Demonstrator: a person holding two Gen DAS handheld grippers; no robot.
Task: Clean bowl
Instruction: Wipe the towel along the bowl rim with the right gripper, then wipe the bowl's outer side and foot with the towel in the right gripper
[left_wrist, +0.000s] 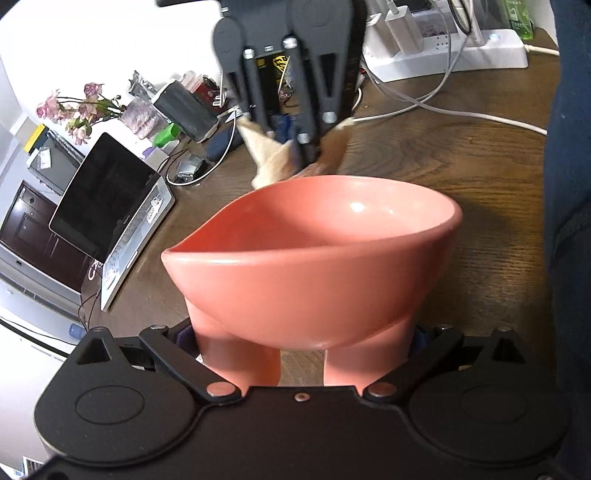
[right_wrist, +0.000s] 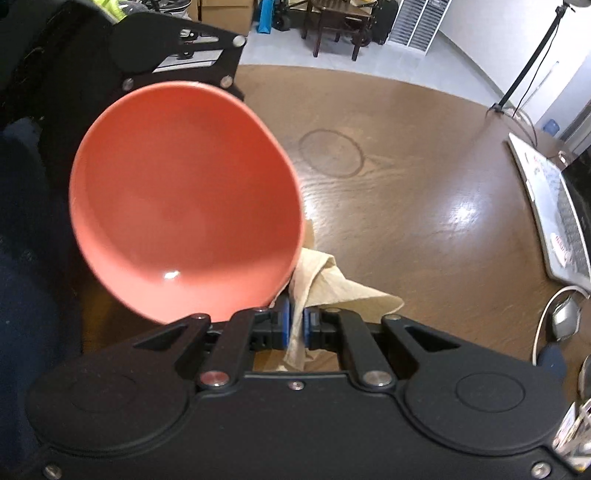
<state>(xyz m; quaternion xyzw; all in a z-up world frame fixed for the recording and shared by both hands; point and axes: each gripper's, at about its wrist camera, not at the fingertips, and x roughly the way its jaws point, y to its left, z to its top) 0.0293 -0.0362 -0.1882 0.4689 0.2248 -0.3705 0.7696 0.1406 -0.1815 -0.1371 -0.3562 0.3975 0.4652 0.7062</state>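
Above the brown wood-grain counter (right_wrist: 406, 177), the salmon-pink glossy bowl (left_wrist: 314, 251) was held clear of the surface, tilted, mouth toward the right gripper (right_wrist: 295, 325). Left gripper (left_wrist: 301, 354) had its fingers spread wide around the bowl's base, clamping it. Right gripper's fingers were pressed nearly together, pinching a crumpled beige cloth (right_wrist: 325, 280), which sat just beside the bowl's near rim in the right wrist view; contact unclear. Looked like the approach ahead of wiping, interior not yet touched. Next move probably needed the cloth brought over the rim and swept around the inside, bowl kept steady.
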